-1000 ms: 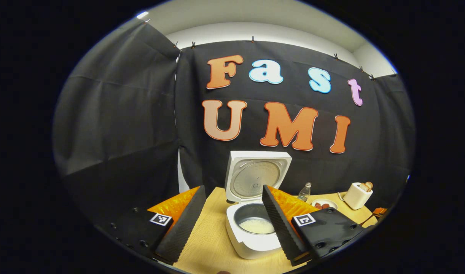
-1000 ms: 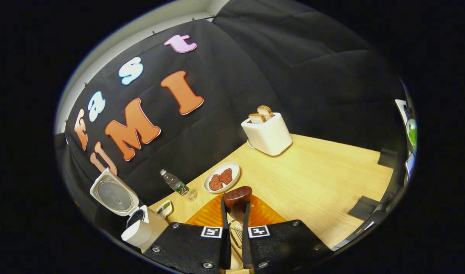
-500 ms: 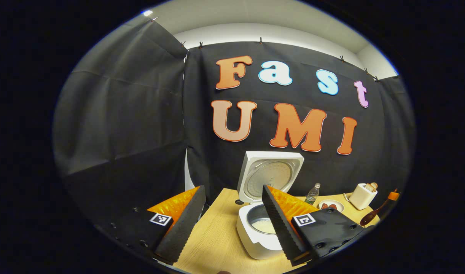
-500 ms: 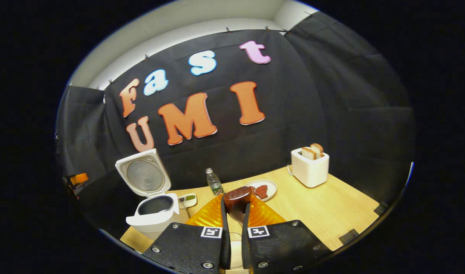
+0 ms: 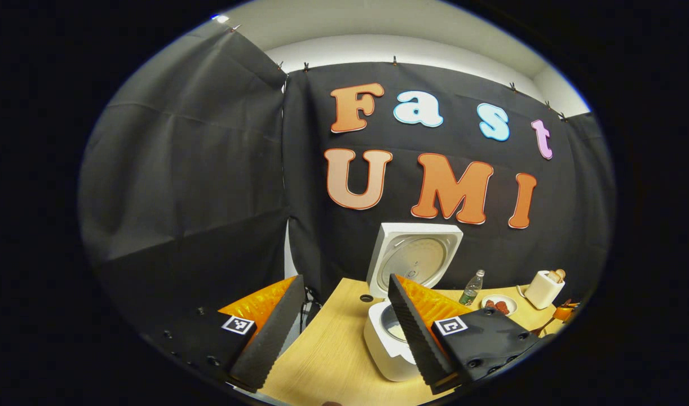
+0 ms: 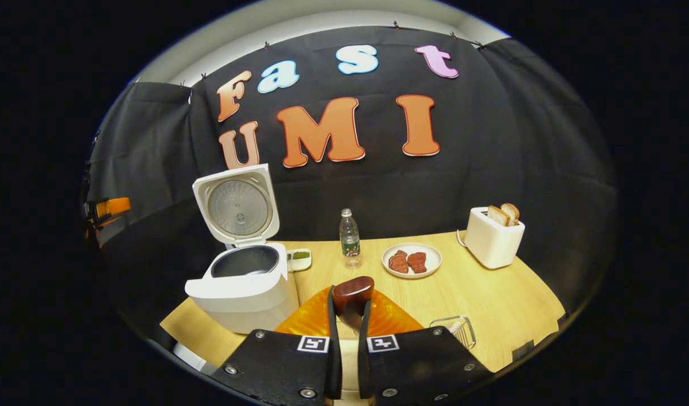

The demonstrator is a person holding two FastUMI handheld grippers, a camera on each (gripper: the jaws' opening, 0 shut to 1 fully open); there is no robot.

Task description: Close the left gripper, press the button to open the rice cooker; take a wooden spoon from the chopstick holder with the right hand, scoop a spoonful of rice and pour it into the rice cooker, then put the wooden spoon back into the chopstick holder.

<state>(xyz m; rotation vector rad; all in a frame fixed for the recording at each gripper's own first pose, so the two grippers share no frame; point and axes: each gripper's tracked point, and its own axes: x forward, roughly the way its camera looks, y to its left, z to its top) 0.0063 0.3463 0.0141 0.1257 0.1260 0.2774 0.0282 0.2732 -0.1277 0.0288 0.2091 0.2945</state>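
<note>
While our right gripper (image 6: 349, 338) has swung level, clamping the dark wooden spoon (image 6: 352, 294) beside the lid-up white rice cooker (image 6: 244, 282), left gripper (image 5: 344, 332) gapes wide; scooping remains.

Black cloth walls (image 6: 519, 141) behind a light wooden table (image 6: 491, 299).

White rice cooker (image 6: 246, 287) stands lid-up on the table; dark wooden spoon (image 6: 352, 294) raised beside it.
</note>
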